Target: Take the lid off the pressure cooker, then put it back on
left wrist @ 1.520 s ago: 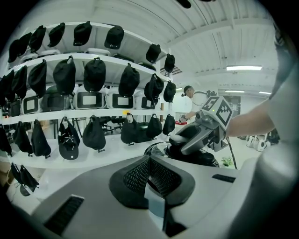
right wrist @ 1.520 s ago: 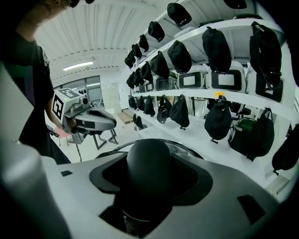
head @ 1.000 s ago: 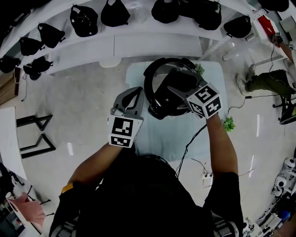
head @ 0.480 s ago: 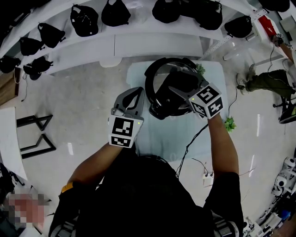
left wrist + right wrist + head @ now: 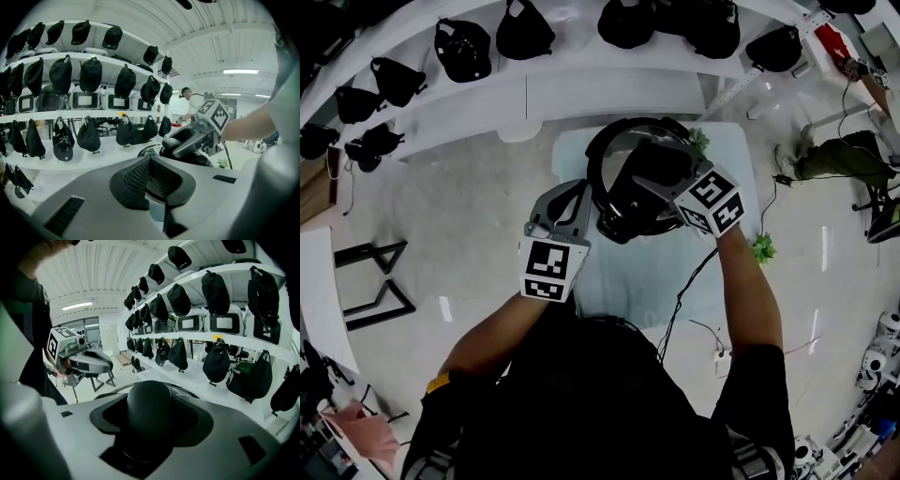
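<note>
The pressure cooker [image 5: 623,223] stands on a small pale table [image 5: 619,274] in the head view. Its round lid [image 5: 617,157], dark-rimmed with a clear pane, sits over it; whether it rests on the pot or hangs above it I cannot tell. My right gripper [image 5: 645,174] comes in from the right and is shut on the lid's black knob [image 5: 150,408]. My left gripper [image 5: 584,186] hovers just left of the cooker, jaws together with nothing between them. In the left gripper view the right gripper [image 5: 177,140] holds the knob above the dark pot [image 5: 190,160].
A curved white shelf [image 5: 534,94] with several black caps runs behind the table. A black cable [image 5: 682,292] trails off the table's front right, near a small green plant [image 5: 762,249]. A seated person's legs [image 5: 834,159] are at right. Black frames [image 5: 370,277] stand on the floor at left.
The right gripper and the lid have shifted slightly left. The left gripper stays where it was.
</note>
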Motion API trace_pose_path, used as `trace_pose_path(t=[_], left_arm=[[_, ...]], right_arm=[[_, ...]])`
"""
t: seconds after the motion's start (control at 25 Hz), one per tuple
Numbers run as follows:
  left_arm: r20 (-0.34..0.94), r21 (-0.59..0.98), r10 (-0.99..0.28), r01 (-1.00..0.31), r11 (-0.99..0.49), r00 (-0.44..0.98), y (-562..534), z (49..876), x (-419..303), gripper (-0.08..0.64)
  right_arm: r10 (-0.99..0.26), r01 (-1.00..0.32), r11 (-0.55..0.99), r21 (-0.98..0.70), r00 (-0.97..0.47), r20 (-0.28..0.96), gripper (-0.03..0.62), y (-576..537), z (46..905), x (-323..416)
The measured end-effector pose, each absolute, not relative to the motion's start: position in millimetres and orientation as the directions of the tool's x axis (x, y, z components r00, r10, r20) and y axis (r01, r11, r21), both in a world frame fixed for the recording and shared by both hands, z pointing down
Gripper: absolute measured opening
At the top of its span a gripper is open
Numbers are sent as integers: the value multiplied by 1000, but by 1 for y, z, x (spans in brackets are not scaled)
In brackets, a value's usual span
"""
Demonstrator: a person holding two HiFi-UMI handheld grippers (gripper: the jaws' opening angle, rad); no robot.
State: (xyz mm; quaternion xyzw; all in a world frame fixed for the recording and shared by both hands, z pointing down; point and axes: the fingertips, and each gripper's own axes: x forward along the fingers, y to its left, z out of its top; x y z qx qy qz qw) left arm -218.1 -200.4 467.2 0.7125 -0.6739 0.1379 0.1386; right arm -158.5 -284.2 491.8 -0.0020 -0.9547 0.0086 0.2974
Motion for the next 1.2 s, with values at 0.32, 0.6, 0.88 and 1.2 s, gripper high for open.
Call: trace_pose_path(t=[0.32,0.6,0.88,1.2], left_arm=[[377,7,-925,-999,-54,52,-197,462,-213,6],[359,-1,-931,-998,-67,62,-194,450,-206,6],[350,11,-932,-996,-91,89,-189,435,-187,6],[314,34,-941,-992,-125,129,-173,411,-142,8]], right_arm=[[-48,-42,999,23,-826,561,293,-286,492,-158],[-104,-102,994,35,-825,556,305,-288,484,-147],[-228,-227,972,60,-853,469,290,-283,436,-110],[-398,-410,911,45,-843,363,113,-241,401,-61]])
